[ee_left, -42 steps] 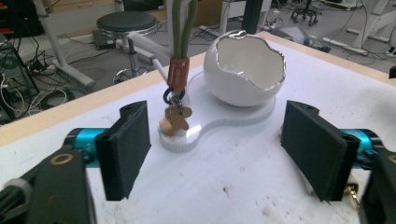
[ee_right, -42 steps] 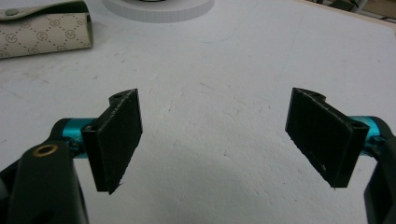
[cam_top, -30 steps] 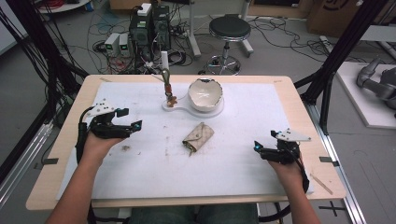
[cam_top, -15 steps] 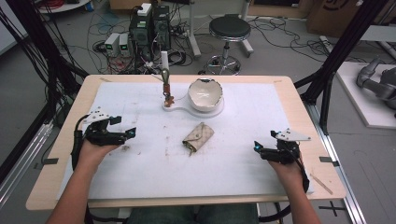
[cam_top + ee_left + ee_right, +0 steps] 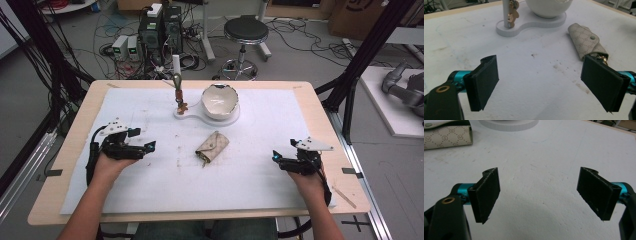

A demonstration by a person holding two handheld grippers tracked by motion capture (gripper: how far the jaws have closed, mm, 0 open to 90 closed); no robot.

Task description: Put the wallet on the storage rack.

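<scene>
Key pouch: beige, patterned, snap flap closed; lying flat on the white sheet mid-table, between my two hands.
Left gripper: I am holding it low over the sheet, pointing toward the pouch; fingers having just been opening, now spread wide, nothing between them.
Right gripper: I am resting it near the right edge, well apart from the pouch; fingers released, gripping nothing.
Stand: white base behind the pouch, carrying a white bowl and a post with a hanging key ring.
</scene>
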